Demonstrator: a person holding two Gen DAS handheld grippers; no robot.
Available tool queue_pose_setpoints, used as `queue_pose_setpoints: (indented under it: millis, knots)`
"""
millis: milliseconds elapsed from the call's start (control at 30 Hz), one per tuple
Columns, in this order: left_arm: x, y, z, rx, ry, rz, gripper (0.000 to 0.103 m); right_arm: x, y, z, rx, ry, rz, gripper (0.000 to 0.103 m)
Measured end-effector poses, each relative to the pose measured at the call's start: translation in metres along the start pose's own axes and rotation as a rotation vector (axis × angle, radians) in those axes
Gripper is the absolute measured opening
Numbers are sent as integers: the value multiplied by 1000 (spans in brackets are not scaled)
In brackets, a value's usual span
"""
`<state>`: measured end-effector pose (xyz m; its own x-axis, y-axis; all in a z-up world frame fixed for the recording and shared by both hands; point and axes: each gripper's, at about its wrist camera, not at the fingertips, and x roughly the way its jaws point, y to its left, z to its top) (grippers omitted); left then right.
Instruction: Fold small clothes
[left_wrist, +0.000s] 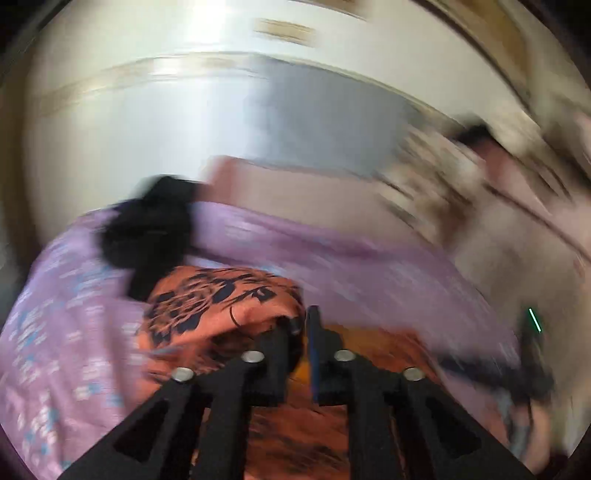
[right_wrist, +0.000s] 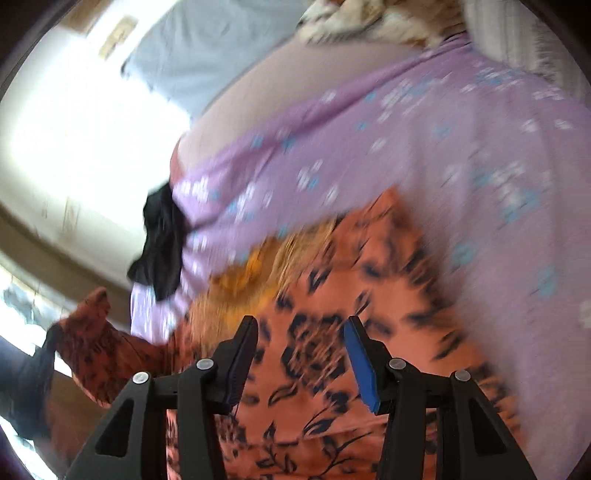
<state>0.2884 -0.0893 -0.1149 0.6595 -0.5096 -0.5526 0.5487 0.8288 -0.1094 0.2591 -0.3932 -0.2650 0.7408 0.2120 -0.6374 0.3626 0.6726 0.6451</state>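
Note:
An orange garment with a black flower print (right_wrist: 325, 350) lies on a lilac flowered bedsheet (right_wrist: 424, 147). My left gripper (left_wrist: 302, 325) is shut on a bunched fold of this orange garment (left_wrist: 221, 306) and holds it lifted above the sheet. In the right wrist view the left gripper (right_wrist: 51, 343) shows at the far left, with a raised corner of the garment (right_wrist: 92, 321) in it. My right gripper (right_wrist: 301, 328) is open and empty, its jaws well apart just above the flat part of the garment. Both views are blurred by motion.
A crumpled black garment (left_wrist: 147, 229) lies on the sheet (left_wrist: 332, 258) beyond the orange one; it also shows in the right wrist view (right_wrist: 162, 236). A patterned blanket (right_wrist: 369, 18) lies at the far end of the bed. A white wall (left_wrist: 147, 110) stands behind.

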Motion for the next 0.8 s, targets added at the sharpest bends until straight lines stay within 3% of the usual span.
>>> queue_pose_setpoints:
  millis: [33, 100, 167, 300, 467, 567, 633, 700, 800]
  knots:
    - [3, -17, -5, 58, 28, -12, 43, -4, -4, 3, 20, -13, 9, 54]
    - [-2, -29, -11, 100, 13, 38, 56, -9, -10, 8, 63, -29, 34, 55]
    - [-11, -19, -11, 79, -6, 64, 61, -9, -12, 11, 92, -26, 68, 56]
    - [-29, 44, -18, -101, -22, 182, 69, -3, -4, 7, 63, 8, 72, 57]
    - [-11, 123, -57, -247, 103, 430, 70, 13, 19, -2, -28, 57, 61, 57]
    - [18, 156, -84, -293, 248, 559, 69, 28, 59, -10, -230, 59, -18, 57]
    - [39, 166, -99, -324, 346, 567, 69, 45, 88, -21, -354, 115, -62, 57]
    - [46, 169, -104, -333, 384, 546, 69, 62, 112, -32, -463, 155, -118, 60]
    - [62, 164, -113, -269, 450, 569, 69, 95, 146, -41, -607, 204, -247, 63]
